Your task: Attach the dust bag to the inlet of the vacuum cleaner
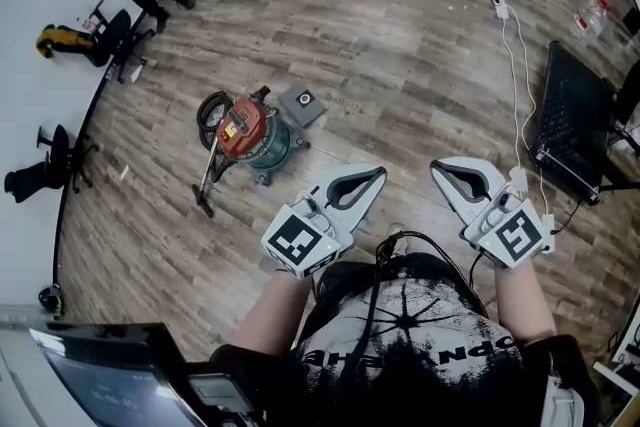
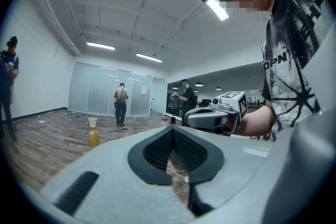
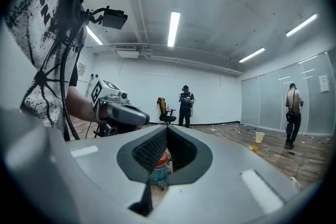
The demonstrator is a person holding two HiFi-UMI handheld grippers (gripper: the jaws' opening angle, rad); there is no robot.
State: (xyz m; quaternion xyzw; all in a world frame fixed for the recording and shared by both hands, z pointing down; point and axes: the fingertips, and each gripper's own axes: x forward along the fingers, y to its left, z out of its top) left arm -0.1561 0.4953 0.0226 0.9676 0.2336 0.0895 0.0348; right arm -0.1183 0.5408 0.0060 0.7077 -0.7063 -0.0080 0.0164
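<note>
Left gripper and right gripper were both fully closed and empty, presumably because nothing was within reach. The orange-topped, teal vacuum cleaner lay well ahead on the wooden floor, with a grey square piece, possibly the bag, beside it.

Dust bag just beside vacuum cleaner

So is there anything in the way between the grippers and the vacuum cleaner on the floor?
No, nothing visible. Only bare wooden floor lies between the shut, empty left gripper and right gripper and the vacuum cleaner. A flat grey square, possibly the dust bag, lies just beside it, not in the path.
</note>
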